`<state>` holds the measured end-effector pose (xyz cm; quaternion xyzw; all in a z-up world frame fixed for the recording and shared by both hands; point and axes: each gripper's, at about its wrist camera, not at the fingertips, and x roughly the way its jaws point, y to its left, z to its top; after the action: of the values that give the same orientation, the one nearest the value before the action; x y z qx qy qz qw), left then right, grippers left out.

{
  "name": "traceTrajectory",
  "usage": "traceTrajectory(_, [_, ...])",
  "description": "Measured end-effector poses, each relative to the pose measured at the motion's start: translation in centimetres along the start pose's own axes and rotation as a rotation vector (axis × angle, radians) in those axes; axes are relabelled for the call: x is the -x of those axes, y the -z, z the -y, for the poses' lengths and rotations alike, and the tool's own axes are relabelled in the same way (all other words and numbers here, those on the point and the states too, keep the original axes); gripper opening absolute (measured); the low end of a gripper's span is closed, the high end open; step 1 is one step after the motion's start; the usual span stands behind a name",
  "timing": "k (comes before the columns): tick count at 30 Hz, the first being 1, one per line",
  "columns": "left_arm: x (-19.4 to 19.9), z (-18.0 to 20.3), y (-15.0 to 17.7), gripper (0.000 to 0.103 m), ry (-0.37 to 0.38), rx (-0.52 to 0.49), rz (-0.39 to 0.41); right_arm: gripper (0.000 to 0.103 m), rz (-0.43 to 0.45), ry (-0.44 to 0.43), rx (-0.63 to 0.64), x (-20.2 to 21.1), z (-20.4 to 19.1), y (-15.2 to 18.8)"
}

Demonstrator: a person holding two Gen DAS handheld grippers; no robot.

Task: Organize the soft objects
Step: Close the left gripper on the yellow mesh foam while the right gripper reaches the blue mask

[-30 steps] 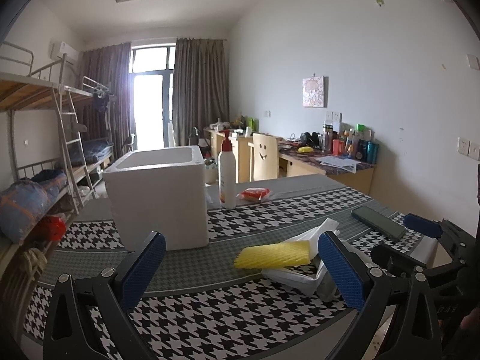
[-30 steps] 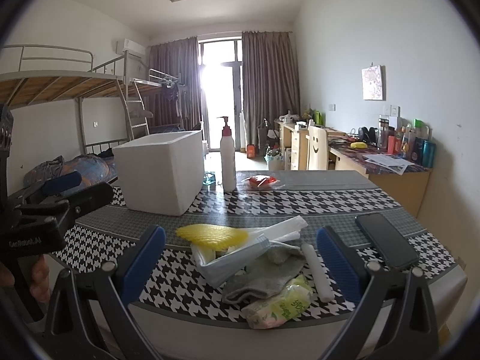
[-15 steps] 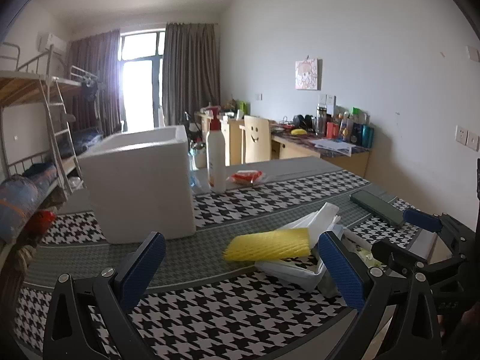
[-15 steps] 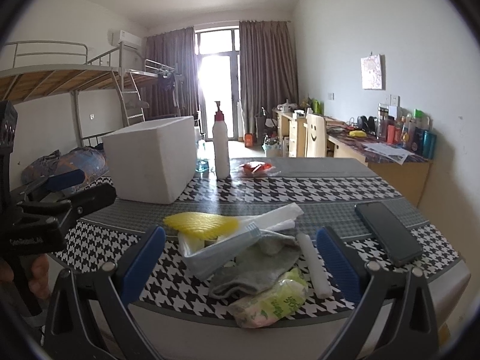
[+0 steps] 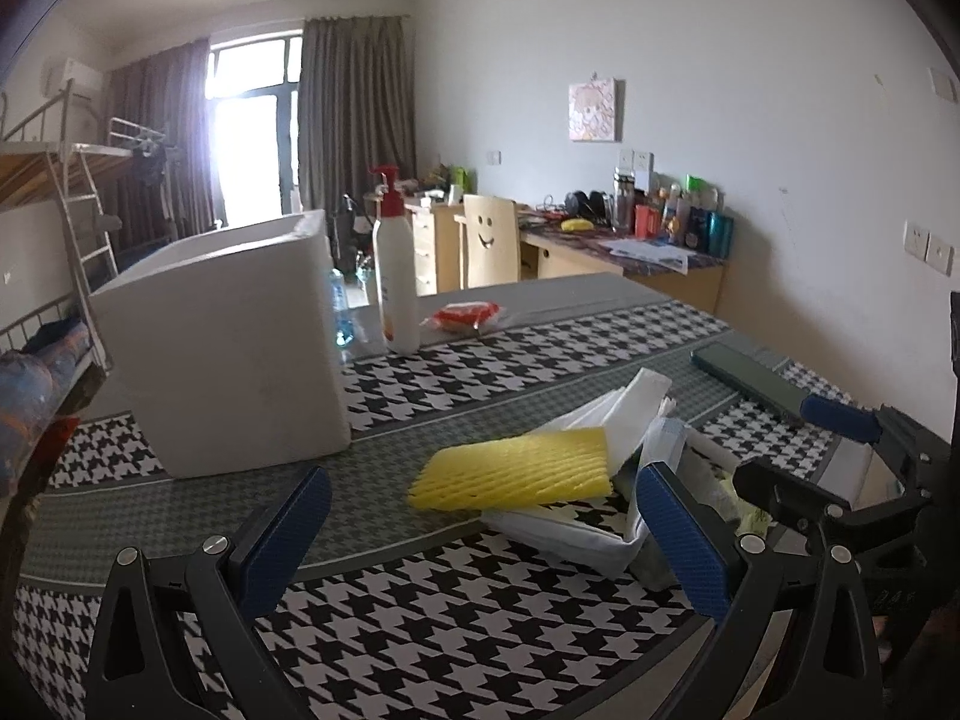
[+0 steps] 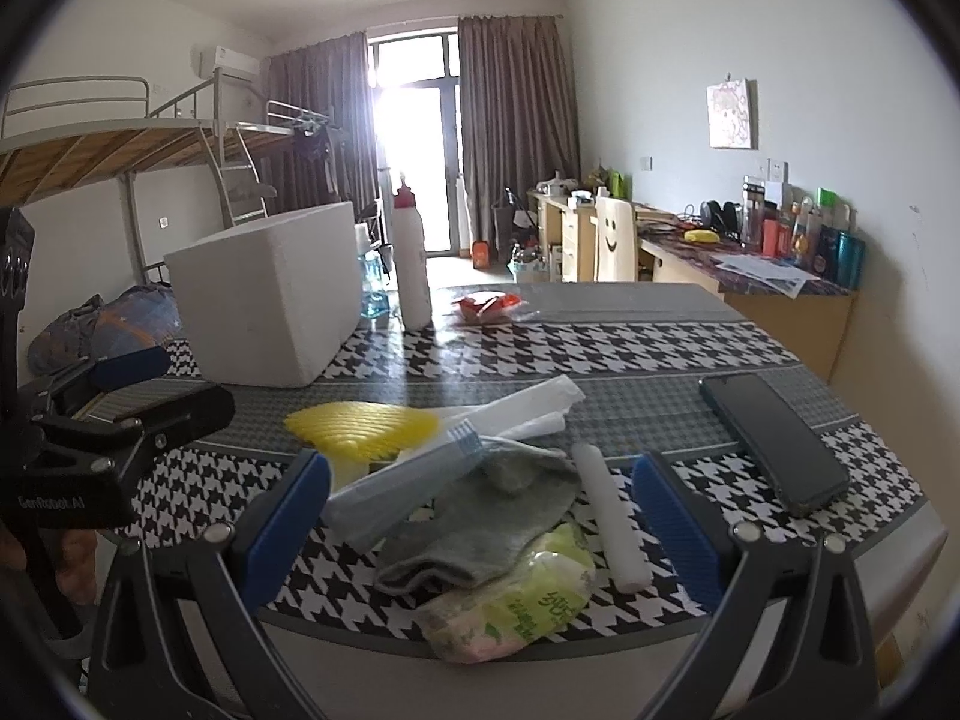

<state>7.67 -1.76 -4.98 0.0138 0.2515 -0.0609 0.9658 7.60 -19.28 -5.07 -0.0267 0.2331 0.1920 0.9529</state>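
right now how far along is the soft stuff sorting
Nothing looks sorted yet. The yellow foam net, grey sock and green tissue pack lie piled near the table edge, outside the white foam box. Left gripper and right gripper are open, holding nothing.

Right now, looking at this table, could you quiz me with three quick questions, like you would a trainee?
1. True or false: the right gripper holds the grey sock.
2. Which lies on top of the pile: A) yellow foam net B) pump bottle C) phone?
3. Fill in: the white foam box stands ____ the pile, touching or apart?

Key: 1 false, both grippers (left) are open; 2 A; 3 apart.
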Motion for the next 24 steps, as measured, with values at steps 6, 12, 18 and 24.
traceTrajectory(6, [-1.4, 0.5, 0.1, 0.102, 0.016, -0.025, -0.039, 0.102, -0.025, 0.011, -0.020, -0.9, 0.8, 0.2])
traceTrajectory(12, [-3.1, 1.4, 0.3, 0.102, -0.004, -0.092, -0.084, 0.102, -0.042, 0.014, -0.037, -1.3, 1.4, 0.5])
traceTrajectory(18, [-4.4, 1.9, 0.2, 0.102, -0.012, -0.152, -0.115, 0.102, -0.057, 0.008, -0.046, -1.9, 1.7, 0.8])
traceTrajectory(24, [-6.0, 2.9, -0.3, 0.094, -0.031, -0.217, -0.142, 0.102, -0.063, 0.012, -0.063, -2.1, 2.5, 1.0])
